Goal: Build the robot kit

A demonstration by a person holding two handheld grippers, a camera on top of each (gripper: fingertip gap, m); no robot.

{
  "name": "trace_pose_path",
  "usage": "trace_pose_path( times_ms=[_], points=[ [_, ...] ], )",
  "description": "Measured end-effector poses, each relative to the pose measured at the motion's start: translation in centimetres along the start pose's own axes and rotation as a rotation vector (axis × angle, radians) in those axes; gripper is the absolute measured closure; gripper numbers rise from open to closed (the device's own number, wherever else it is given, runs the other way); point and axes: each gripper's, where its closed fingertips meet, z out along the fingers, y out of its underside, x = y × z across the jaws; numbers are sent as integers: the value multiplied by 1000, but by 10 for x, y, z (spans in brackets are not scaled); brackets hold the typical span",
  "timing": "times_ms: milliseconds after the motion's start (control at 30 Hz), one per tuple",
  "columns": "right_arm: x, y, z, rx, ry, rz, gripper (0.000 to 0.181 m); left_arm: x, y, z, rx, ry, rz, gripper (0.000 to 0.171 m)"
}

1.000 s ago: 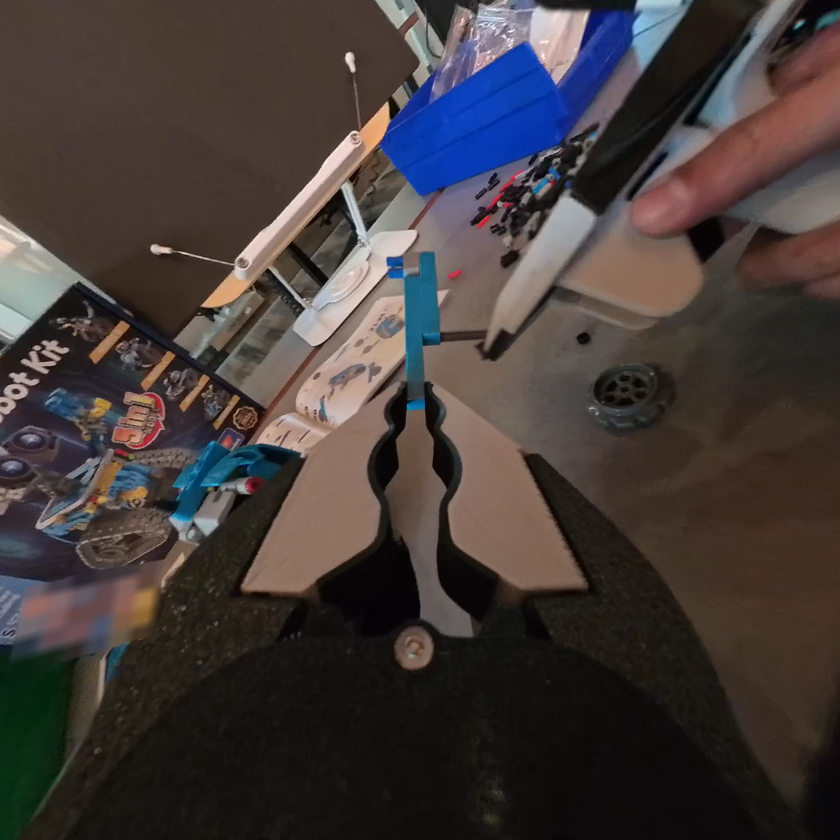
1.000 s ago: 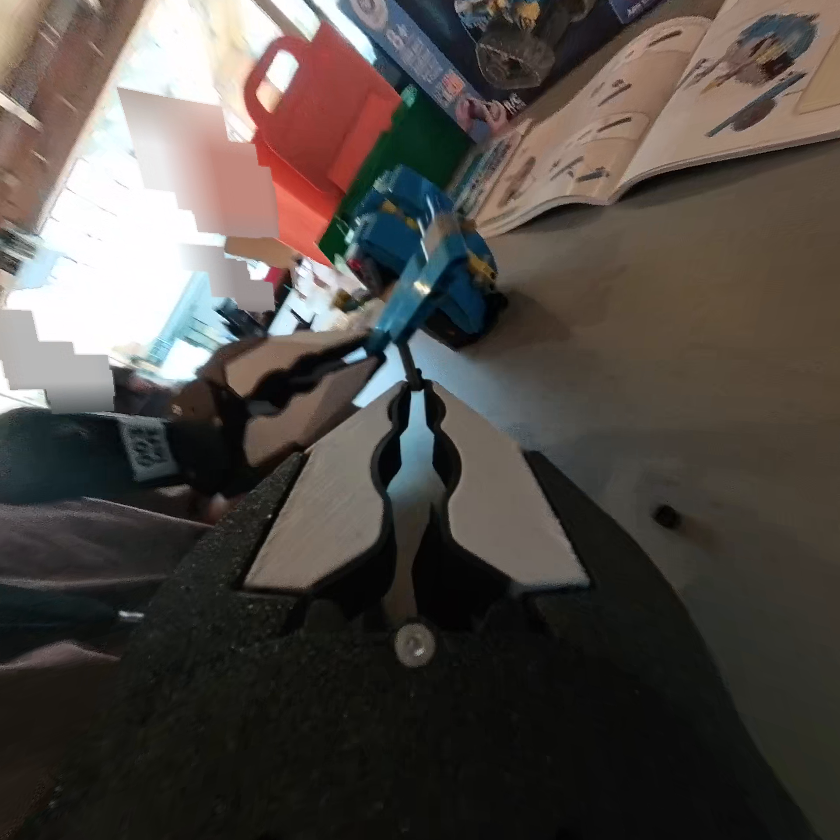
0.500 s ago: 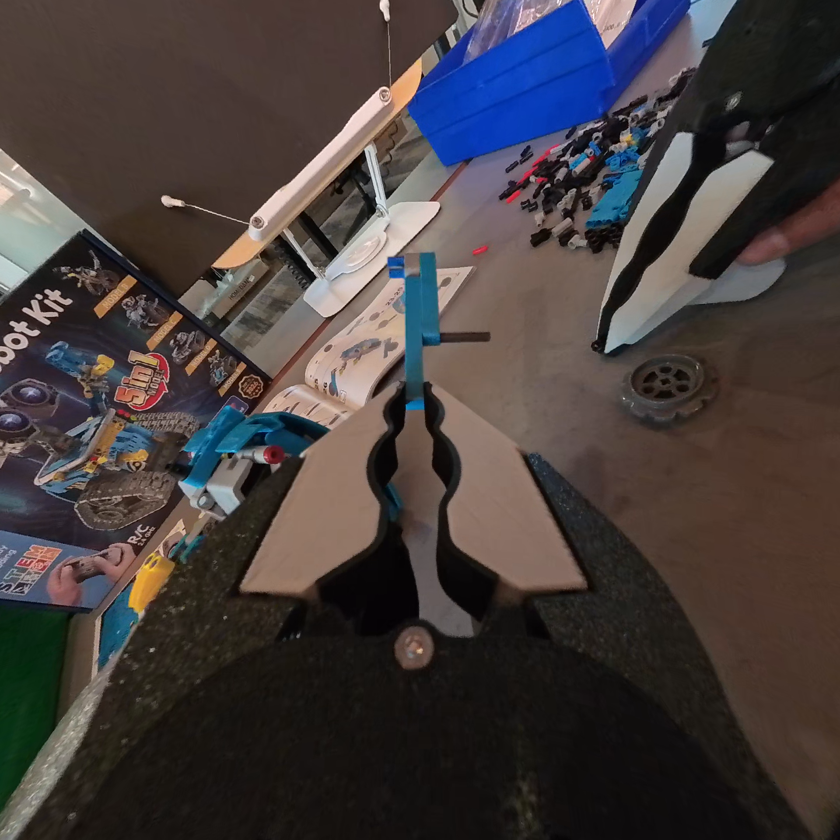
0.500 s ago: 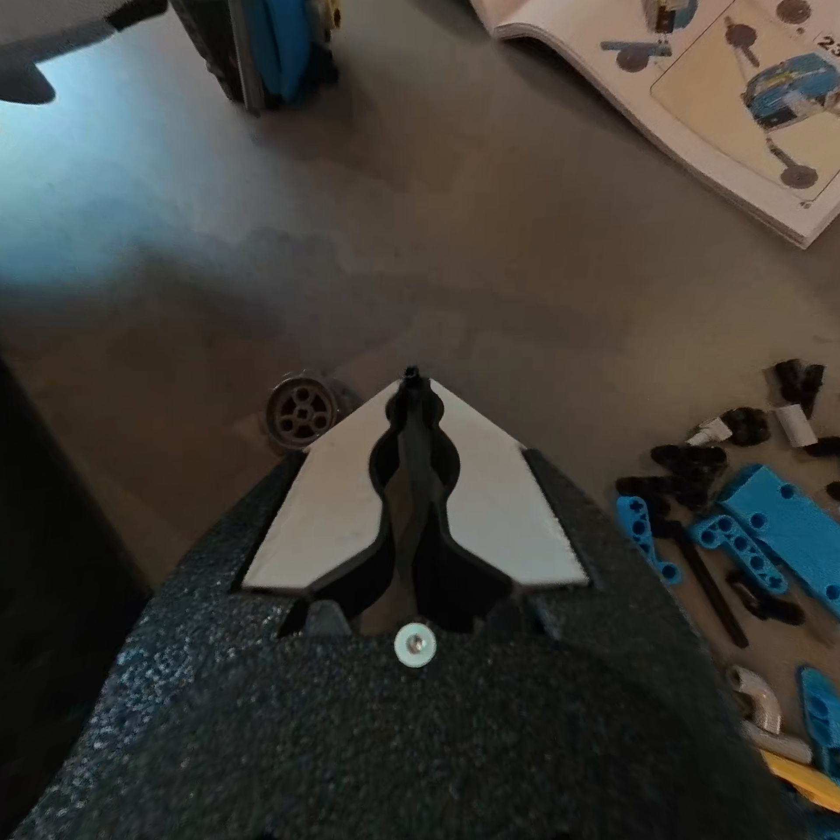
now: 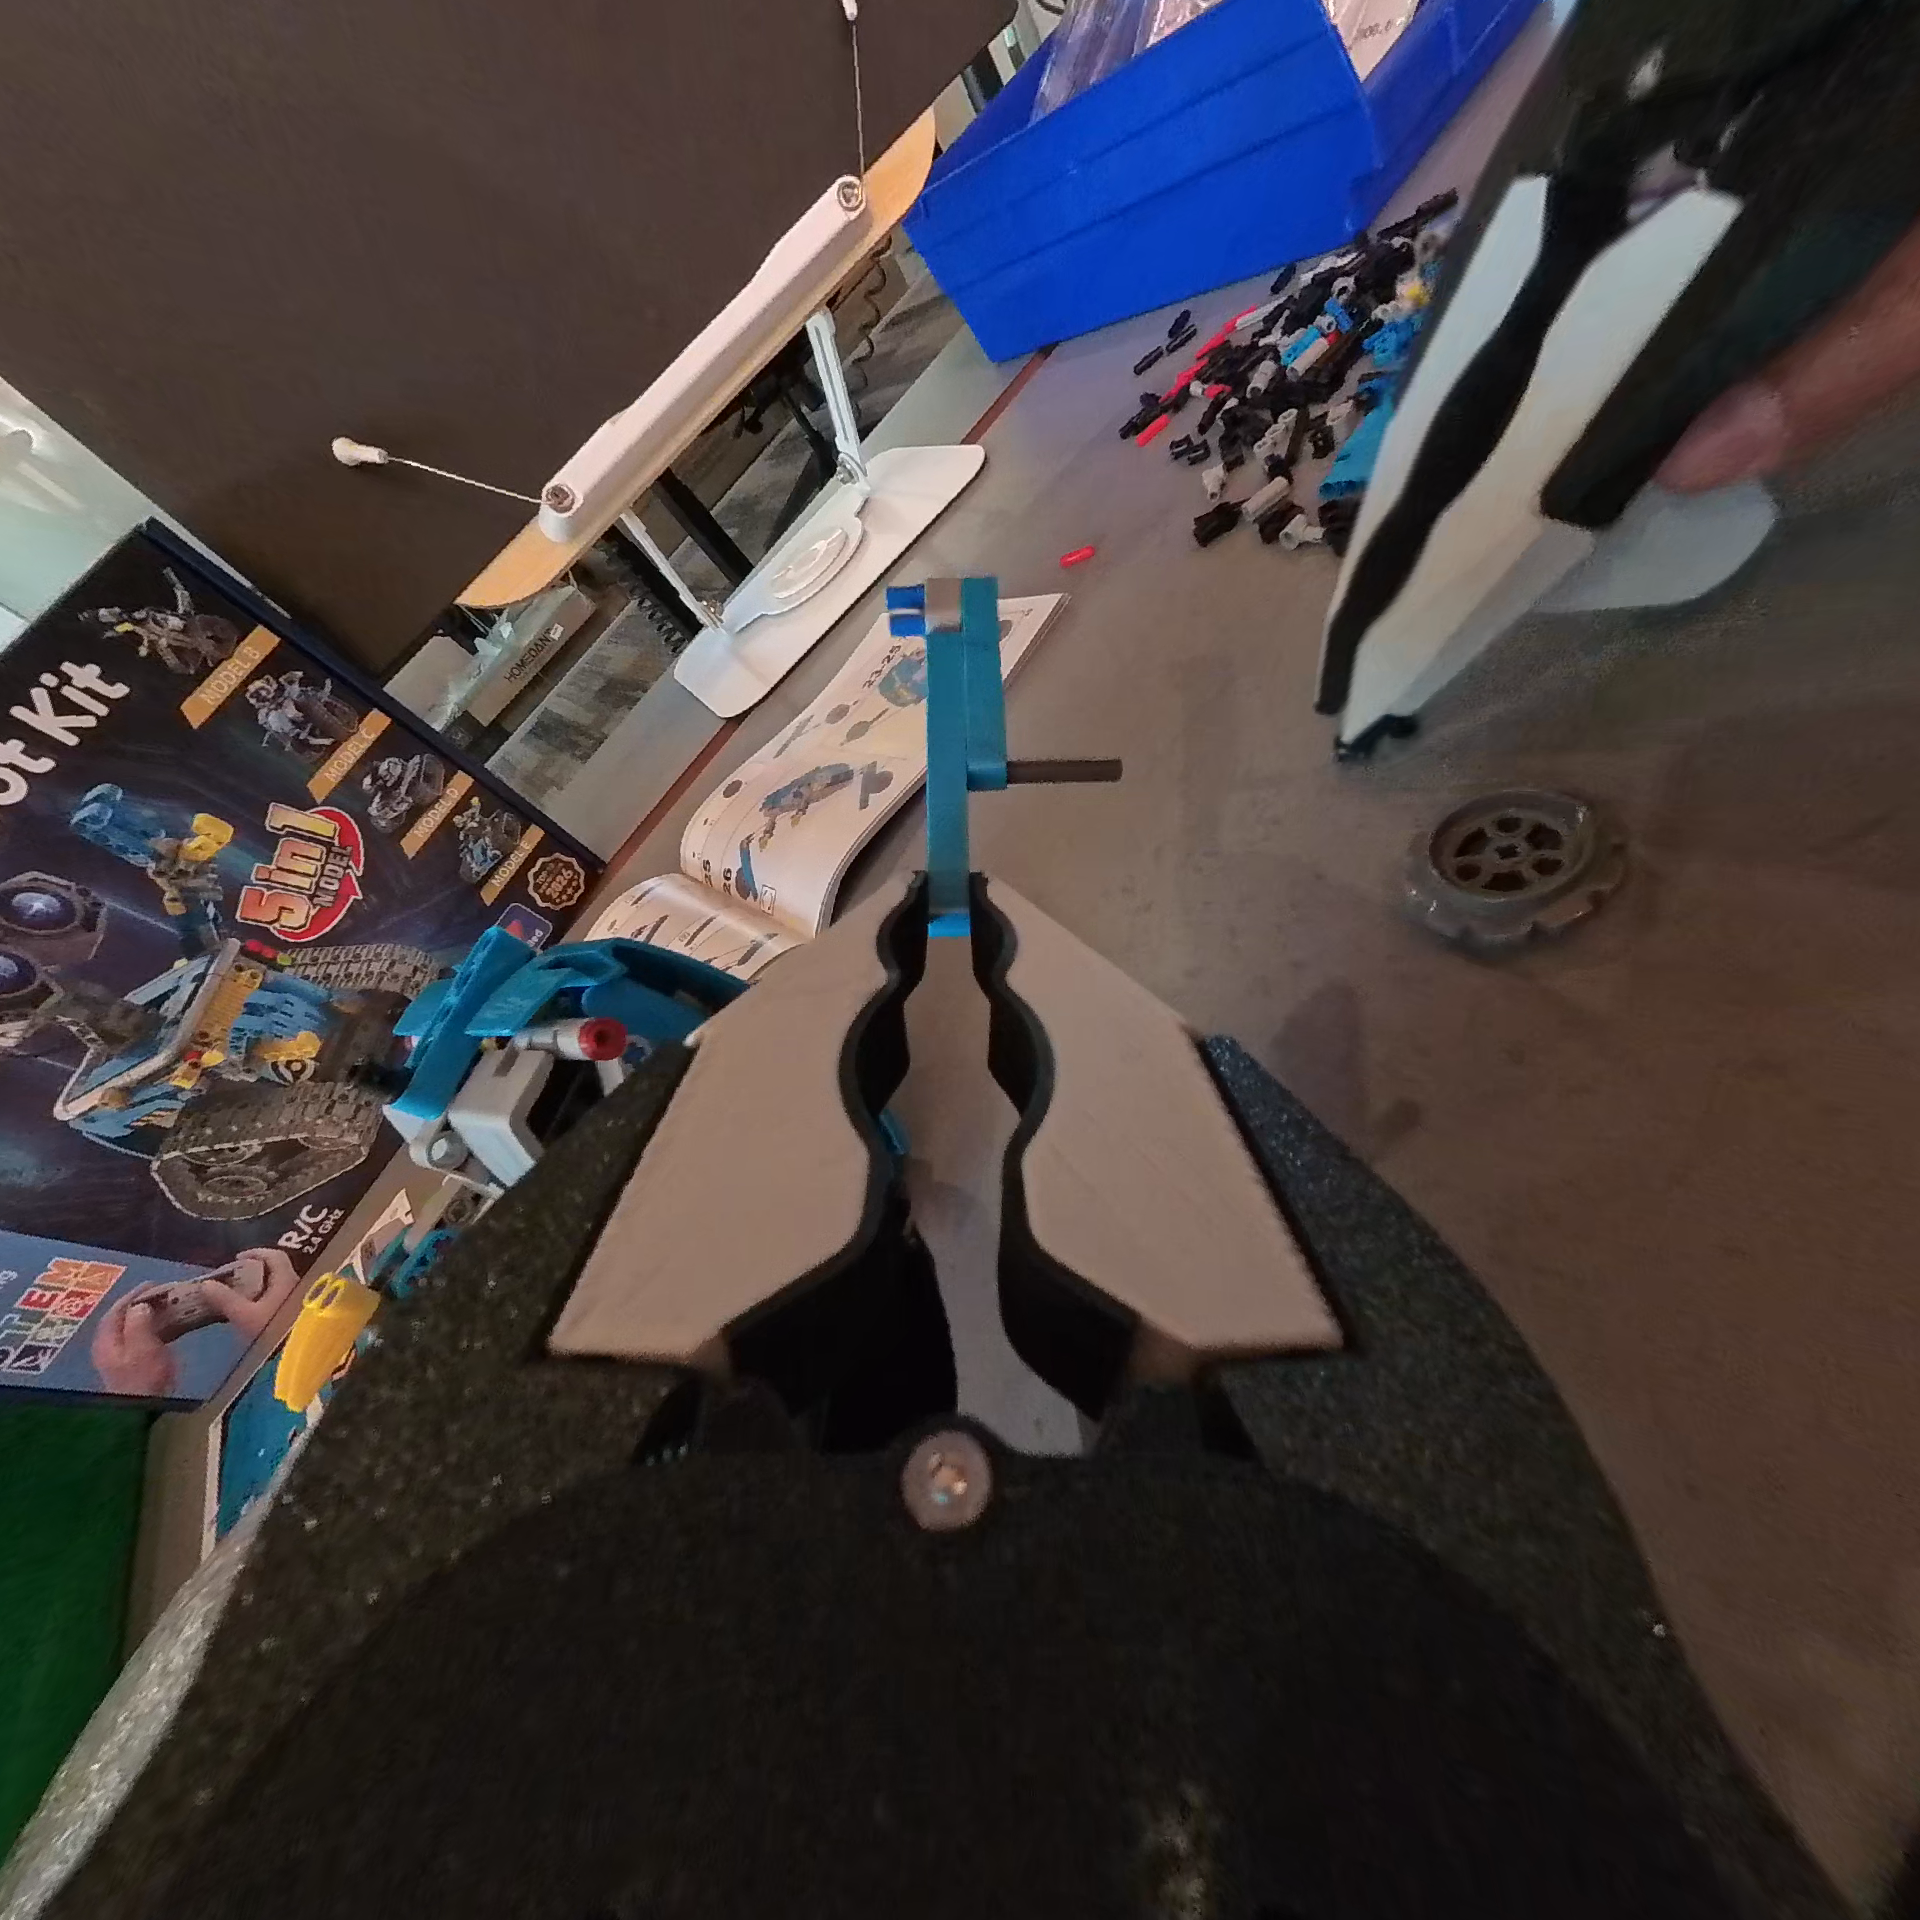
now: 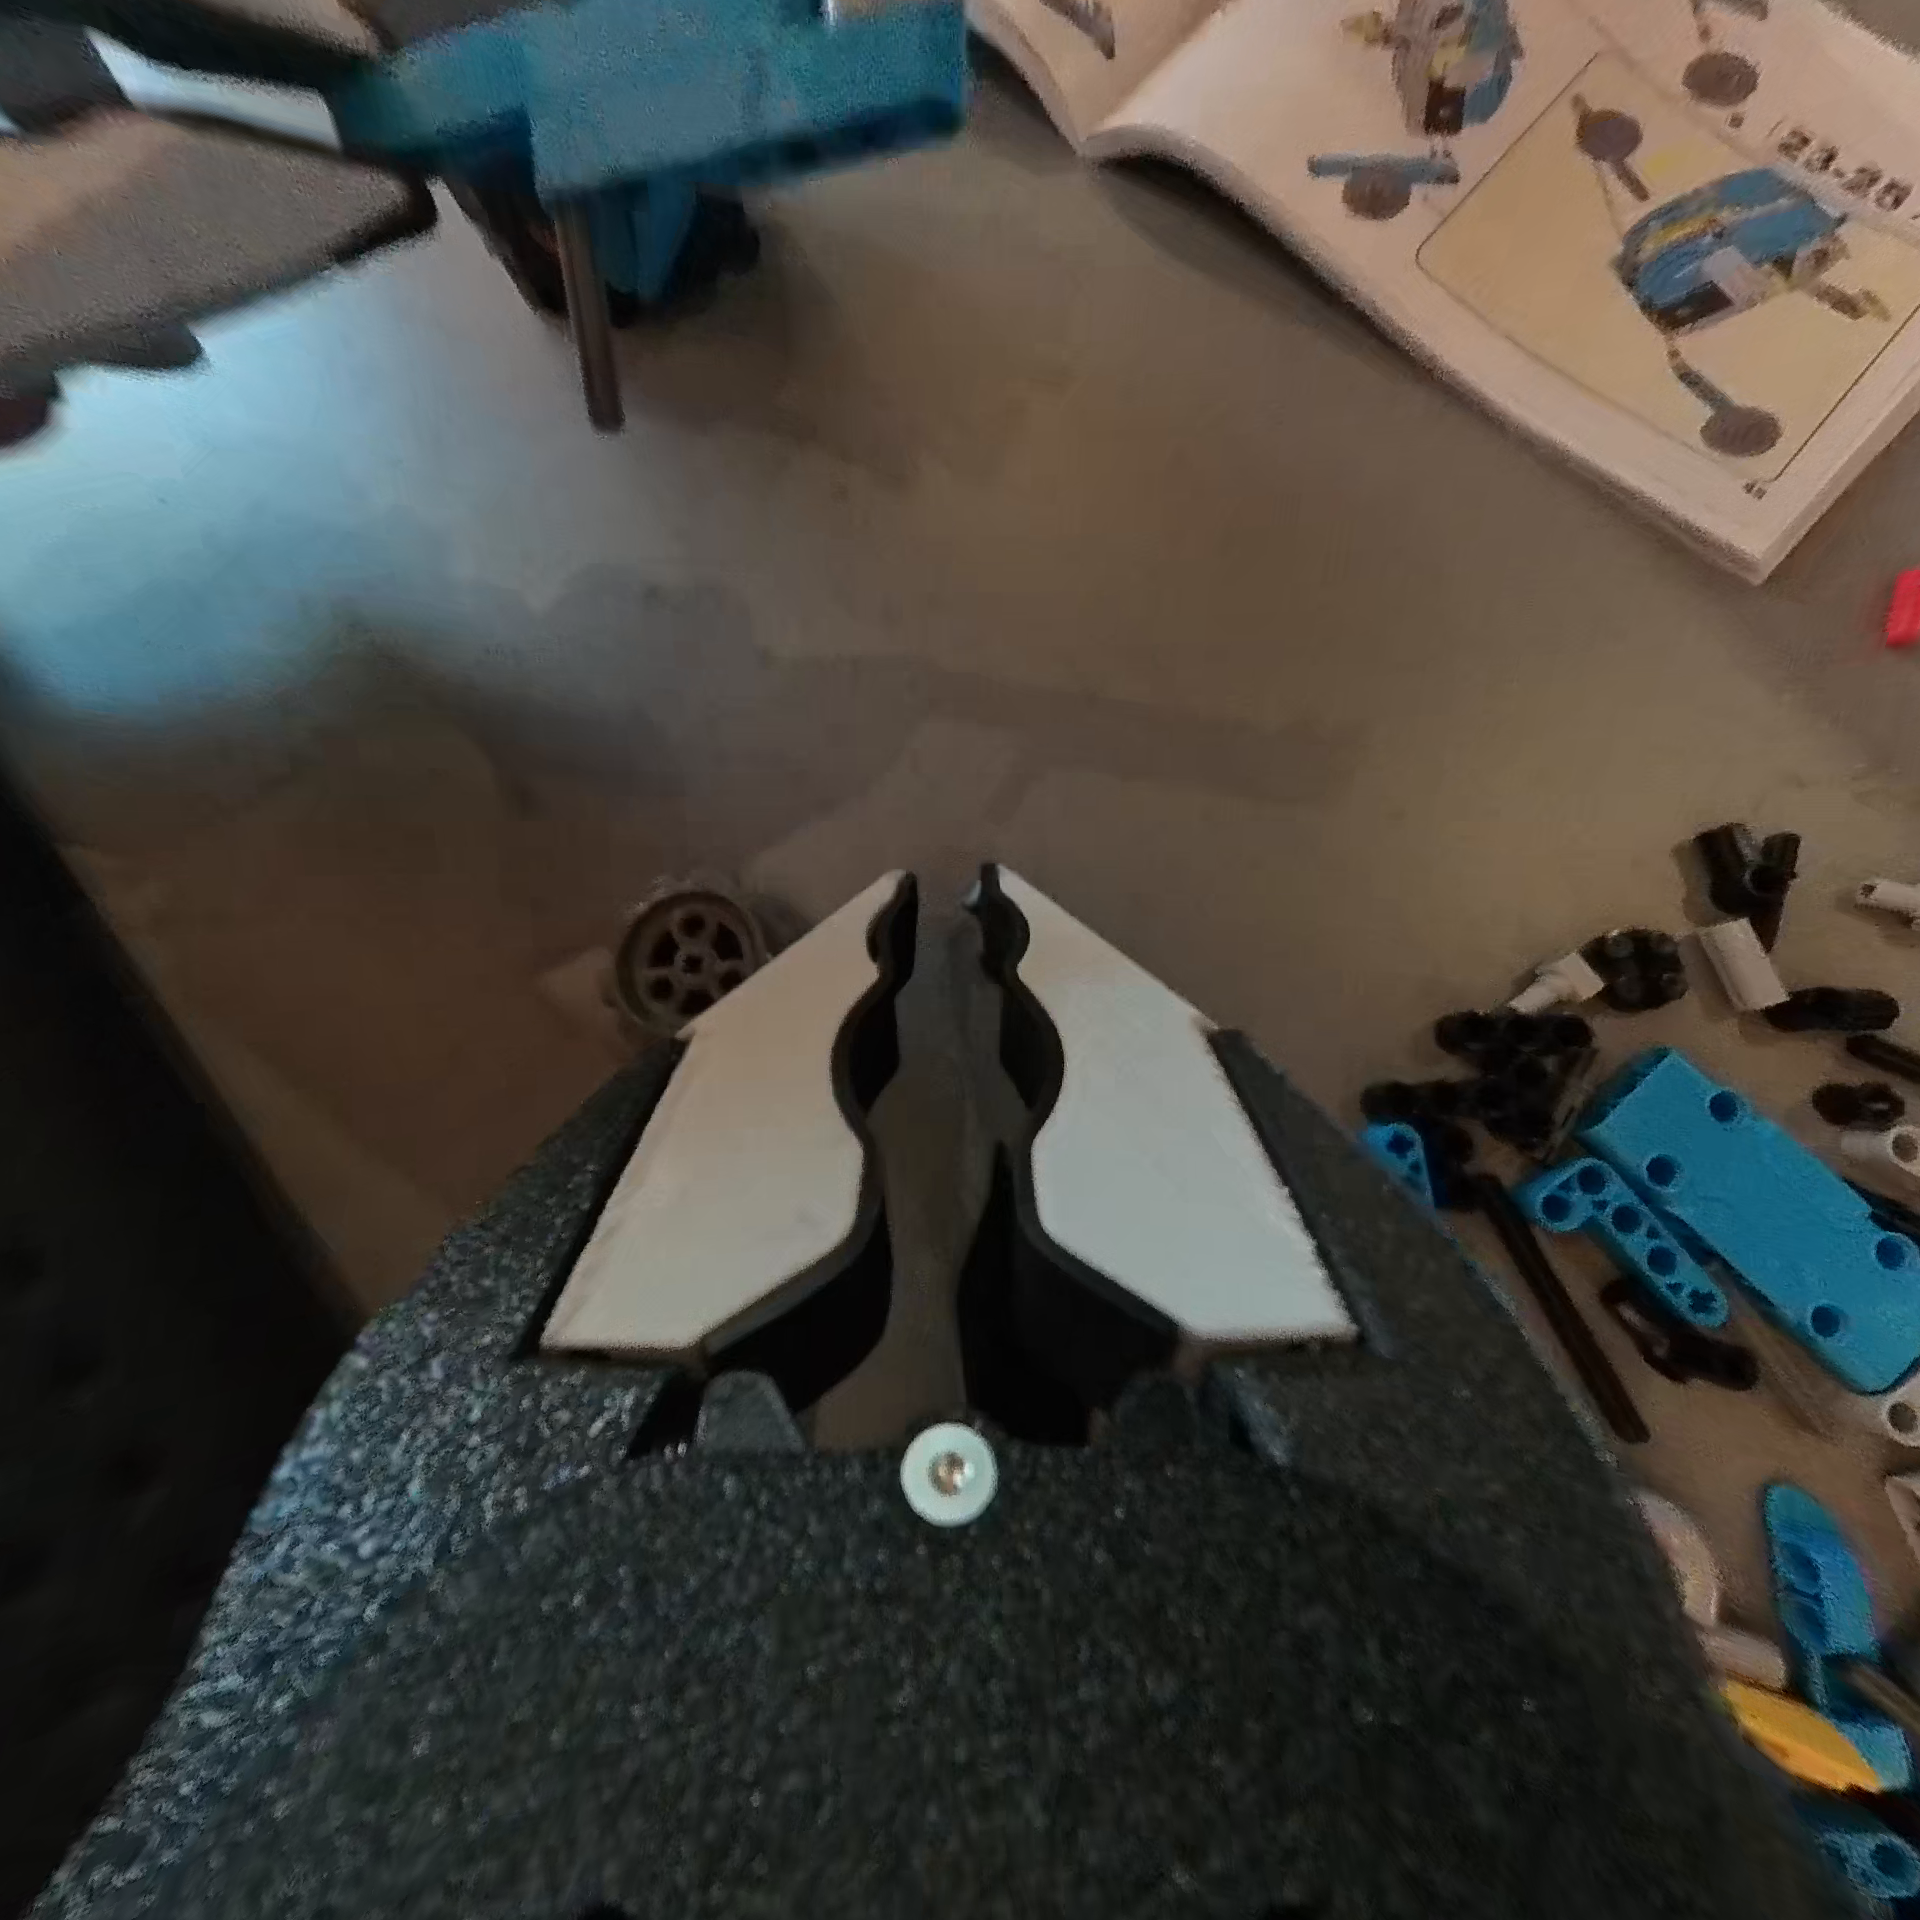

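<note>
The left gripper point(image 5: 948, 899) pinches the bottom of a blue beam point(image 5: 961, 748). A dark rod point(image 5: 1070, 770) sticks out of the beam to the right. The right gripper point(image 6: 948, 894) has its tips a little apart and holds nothing. A grey wheel point(image 6: 681, 961) lies flat on the table point(image 6: 1039, 644) just left of those tips. To grab the wheel well, I think the tips should open wider and come down around its rim. Farther right lie loose pieces point(image 6: 1662, 1122), and the open booklet point(image 6: 1507, 239) lies ahead.
</note>
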Motion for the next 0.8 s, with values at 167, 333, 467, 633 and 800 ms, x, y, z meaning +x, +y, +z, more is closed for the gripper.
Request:
trace_pose_path(
  times_ms=[167, 333, 467, 633, 800],
  points=[
    [-33, -68, -21, 280, -299, 192, 154, -5, -6, -3, 33, -19, -22, 165],
    [-48, -114, -30, 457, -591, 401, 141, -8, -16, -8, 88, -36, -36, 164],
    [-38, -124, -36, 543, -713, 531, 166, -13, -26, -14, 162, -30, -98, 164],
    [-39, -125, -31, 531, -764, 591, 155, -24, -35, -23, 225, -61, -160, 164],
    [-46, -139, -44, 580, -843, 621, 155, -19, -33, -22, 209, -58, -128, 164]
  ],
)
